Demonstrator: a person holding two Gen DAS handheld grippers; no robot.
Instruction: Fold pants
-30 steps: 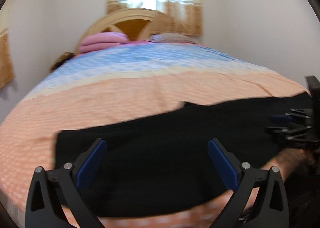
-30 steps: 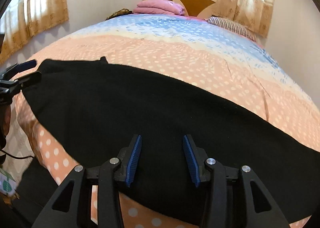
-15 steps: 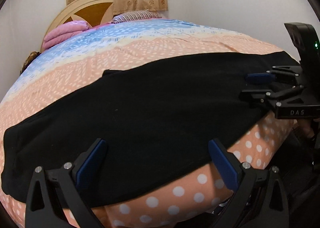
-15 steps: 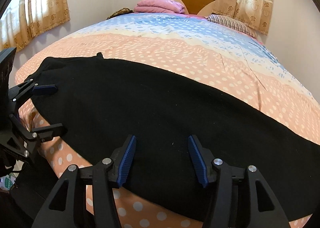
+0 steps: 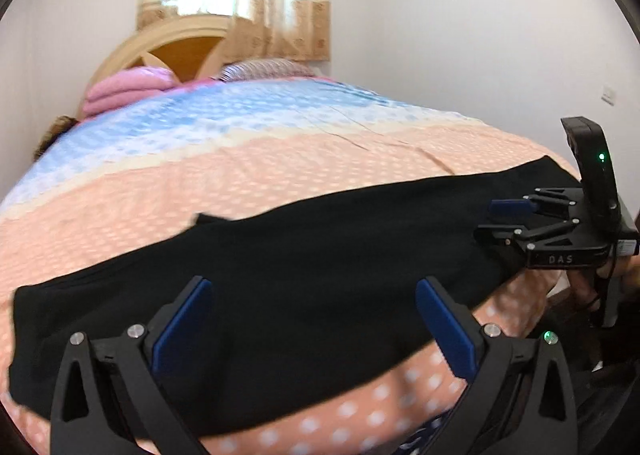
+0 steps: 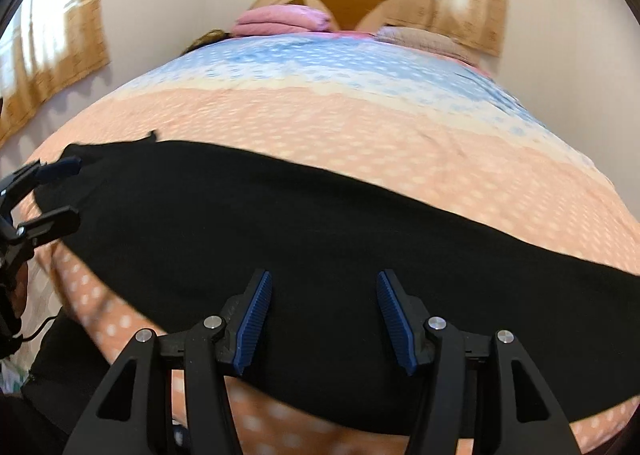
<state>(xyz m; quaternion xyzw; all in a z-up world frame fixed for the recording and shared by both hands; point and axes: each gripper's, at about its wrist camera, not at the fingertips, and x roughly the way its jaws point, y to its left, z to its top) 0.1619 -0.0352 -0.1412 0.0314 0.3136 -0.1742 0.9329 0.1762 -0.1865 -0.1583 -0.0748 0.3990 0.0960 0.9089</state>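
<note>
Black pants (image 5: 320, 275) lie flat in a long strip across the near edge of the bed, also seen in the right wrist view (image 6: 320, 227). My left gripper (image 5: 312, 319) is open and empty, hovering over the pants' near edge. My right gripper (image 6: 325, 315) is open and empty above the pants. In the left wrist view the right gripper (image 5: 500, 221) sits at the pants' right end. In the right wrist view the left gripper (image 6: 60, 191) sits at their left end.
The bed has an orange dotted and blue cover (image 5: 280, 159). Pink folded blankets (image 5: 128, 89) and a striped pillow (image 5: 264, 69) lie by the wooden headboard (image 5: 188, 51). Curtained windows (image 6: 52, 55) and white walls surround the bed.
Both cameras shifted slightly; the right gripper's jaws opened a little wider. The left gripper stays open. The pants have not moved.
</note>
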